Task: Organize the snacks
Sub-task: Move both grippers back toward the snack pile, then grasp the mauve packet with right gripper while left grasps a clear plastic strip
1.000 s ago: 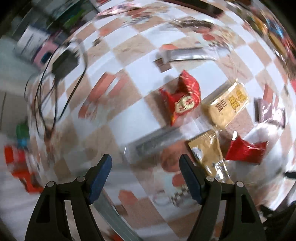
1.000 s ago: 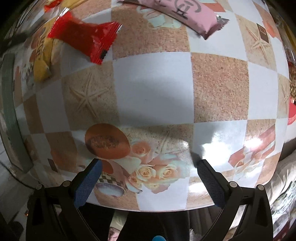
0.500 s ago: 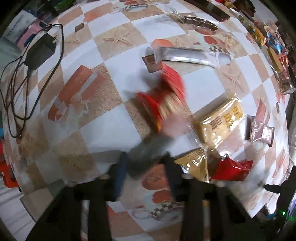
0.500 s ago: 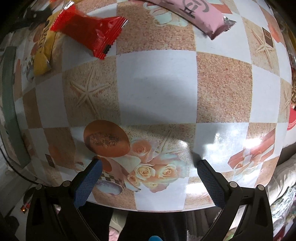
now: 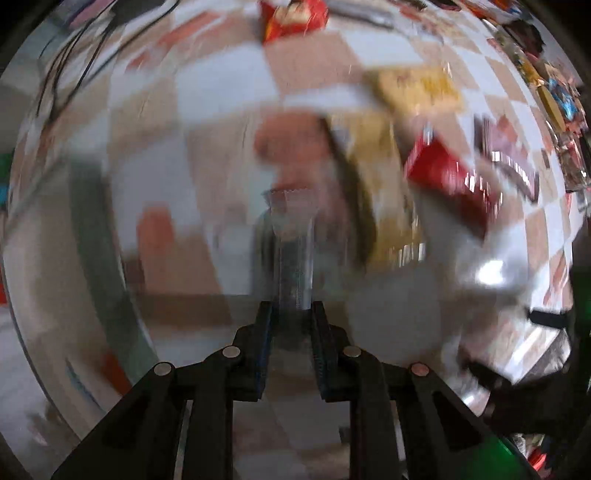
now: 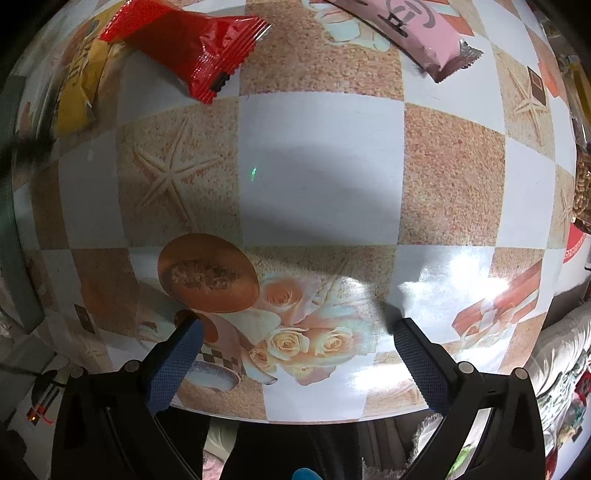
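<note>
In the blurred left wrist view, my left gripper [image 5: 291, 306] points down at the table. Its jaws are closing tight on a clear-wrapped snack bar [image 5: 293, 240] that sticks out ahead of the pads. Beyond it lie a gold packet [image 5: 373, 166], a red packet [image 5: 447, 177], a yellow packet [image 5: 417, 88] and a red-and-gold packet [image 5: 291, 14]. My right gripper [image 6: 295, 328] hangs open over bare checkered tablecloth near the table's front edge, with nothing between its fingers. In that view a red packet [image 6: 188, 40], a yellow packet [image 6: 77, 81] and a pink bar [image 6: 410, 29] lie far ahead.
The table's front edge [image 6: 295, 413] runs just below my right gripper. A dark brown packet [image 5: 506, 151] lies right of the red one. Several more snacks crowd the far right rim [image 5: 554, 99]. Black cables [image 5: 74, 55] trail at the far left.
My left gripper went from wide open to shut on the clear-wrapped bar and swept across the table, blurring its view. The right gripper stayed put and open.
</note>
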{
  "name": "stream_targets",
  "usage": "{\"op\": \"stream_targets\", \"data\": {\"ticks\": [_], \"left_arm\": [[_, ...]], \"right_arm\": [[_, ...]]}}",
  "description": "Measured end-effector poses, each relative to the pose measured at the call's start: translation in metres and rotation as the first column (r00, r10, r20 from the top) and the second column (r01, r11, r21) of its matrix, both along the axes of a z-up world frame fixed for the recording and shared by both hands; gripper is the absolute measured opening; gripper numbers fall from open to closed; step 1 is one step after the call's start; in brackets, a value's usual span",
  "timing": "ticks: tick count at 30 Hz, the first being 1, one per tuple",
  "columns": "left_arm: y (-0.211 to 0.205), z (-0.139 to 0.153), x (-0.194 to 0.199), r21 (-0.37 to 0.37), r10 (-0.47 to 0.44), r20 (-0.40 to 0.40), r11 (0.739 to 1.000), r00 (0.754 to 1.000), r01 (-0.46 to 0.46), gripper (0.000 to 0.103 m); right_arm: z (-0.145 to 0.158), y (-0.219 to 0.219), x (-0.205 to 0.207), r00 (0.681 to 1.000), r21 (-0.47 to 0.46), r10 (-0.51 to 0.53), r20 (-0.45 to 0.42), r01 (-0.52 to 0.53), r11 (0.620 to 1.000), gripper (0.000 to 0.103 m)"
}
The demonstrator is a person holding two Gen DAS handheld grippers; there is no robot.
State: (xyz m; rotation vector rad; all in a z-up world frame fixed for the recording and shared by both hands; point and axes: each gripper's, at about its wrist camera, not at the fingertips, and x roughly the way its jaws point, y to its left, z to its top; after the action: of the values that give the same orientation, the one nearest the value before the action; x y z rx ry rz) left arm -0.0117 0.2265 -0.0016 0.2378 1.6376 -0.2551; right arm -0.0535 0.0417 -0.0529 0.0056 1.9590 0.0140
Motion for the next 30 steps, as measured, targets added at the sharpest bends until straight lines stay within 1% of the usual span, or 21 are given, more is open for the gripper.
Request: {"op": "stream_targets", "data": {"ticks": [3, 4, 5, 7, 8, 10, 11, 12, 13, 15, 18, 19, 20, 22, 23, 27, 30], "left_arm": [[0.018, -0.001, -0.023, 0.003, 0.067, 0.0, 0.998, 0.998, -0.067, 0.025], [0.022, -0.002, -0.025, 0.003, 0.081, -0.001, 0.997, 0.997, -0.081, 0.032], [0.026, -0.003, -0.027, 0.006, 0.099, -0.004, 0.995, 0.995, -0.099, 0.045], [0.032, -0.006, -0.03, 0.026, 0.112, -0.013, 0.993, 0.994, -0.111, 0.062], [0.036, -0.007, -0.033, 0.026, 0.121, -0.013, 0.992, 0.993, -0.121, 0.066], [0.041, -0.009, -0.031, 0.021, 0.125, -0.016, 0.992, 0.992, -0.124, 0.068], [0.041, -0.01, -0.032, 0.021, 0.119, -0.018, 0.993, 0.993, -0.119, 0.072], [0.033, -0.013, -0.031, 0.022, 0.109, -0.022, 0.994, 0.994, -0.109, 0.075], [0.028, -0.014, -0.028, 0.024, 0.101, -0.027, 0.995, 0.995, -0.1, 0.08], [0.011, -0.013, -0.028, 0.027, 0.089, -0.027, 0.996, 0.996, -0.088, 0.082], [0.007, -0.016, -0.027, 0.026, 0.089, -0.035, 0.996, 0.995, -0.089, 0.087], [-0.007, -0.014, -0.033, 0.032, 0.09, -0.039, 0.996, 0.995, -0.088, 0.091], [-0.009, -0.02, -0.032, 0.038, 0.092, -0.047, 0.995, 0.995, -0.091, 0.096], [-0.011, -0.027, -0.034, 0.045, 0.101, -0.071, 0.994, 0.992, -0.098, 0.102], [-0.01, -0.028, -0.035, 0.045, 0.107, -0.073, 0.994, 0.992, -0.104, 0.103], [-0.008, -0.03, -0.037, 0.044, 0.108, -0.074, 0.994, 0.991, -0.105, 0.103], [-0.01, -0.031, -0.038, 0.045, 0.107, -0.076, 0.994, 0.991, -0.104, 0.103]], "right_arm": [[0.001, -0.002, 0.003, 1.0, -0.001, 0.0, 0.004, 0.0, 1.0, 0.103], [0.002, -0.002, 0.004, 1.0, -0.001, 0.001, 0.005, -0.001, 1.0, 0.103], [0.002, -0.002, 0.004, 1.0, -0.001, 0.001, 0.009, -0.001, 1.0, 0.103], [0.004, -0.003, 0.003, 1.0, -0.002, 0.001, 0.015, -0.001, 1.0, 0.103], [0.004, -0.003, 0.002, 1.0, -0.002, 0.001, 0.019, -0.001, 1.0, 0.103], [0.004, -0.004, -0.002, 1.0, -0.001, 0.001, 0.024, -0.001, 1.0, 0.103], [0.005, -0.004, -0.003, 1.0, -0.002, 0.001, 0.028, -0.001, 1.0, 0.103], [0.006, -0.004, -0.003, 1.0, -0.003, 0.0, 0.031, 0.0, 1.0, 0.103], [0.006, -0.004, -0.004, 0.999, -0.003, -0.001, 0.034, 0.001, 1.0, 0.103], [0.007, -0.005, -0.005, 0.999, -0.003, -0.001, 0.035, 0.001, 1.0, 0.103], [0.007, -0.005, -0.005, 1.0, -0.001, 0.001, 0.023, -0.001, 1.0, 0.103], [0.006, -0.005, -0.004, 1.0, 0.0, 0.0, 0.013, 0.0, 1.0, 0.103], [0.005, -0.006, -0.003, 1.0, 0.002, 0.001, -0.004, -0.001, 1.0, 0.103], [0.003, -0.008, 0.0, 1.0, 0.009, -0.004, -0.02, 0.004, 1.0, 0.103], [0.004, -0.009, 0.001, 1.0, 0.01, -0.005, -0.015, 0.005, 1.0, 0.103], [0.02, -0.028, 0.022, 0.997, -0.007, 0.002, 0.077, -0.002, 1.0, 0.103], [0.03, -0.047, 0.045, 0.989, -0.044, 0.021, 0.144, -0.015, 0.999, 0.103]]}}
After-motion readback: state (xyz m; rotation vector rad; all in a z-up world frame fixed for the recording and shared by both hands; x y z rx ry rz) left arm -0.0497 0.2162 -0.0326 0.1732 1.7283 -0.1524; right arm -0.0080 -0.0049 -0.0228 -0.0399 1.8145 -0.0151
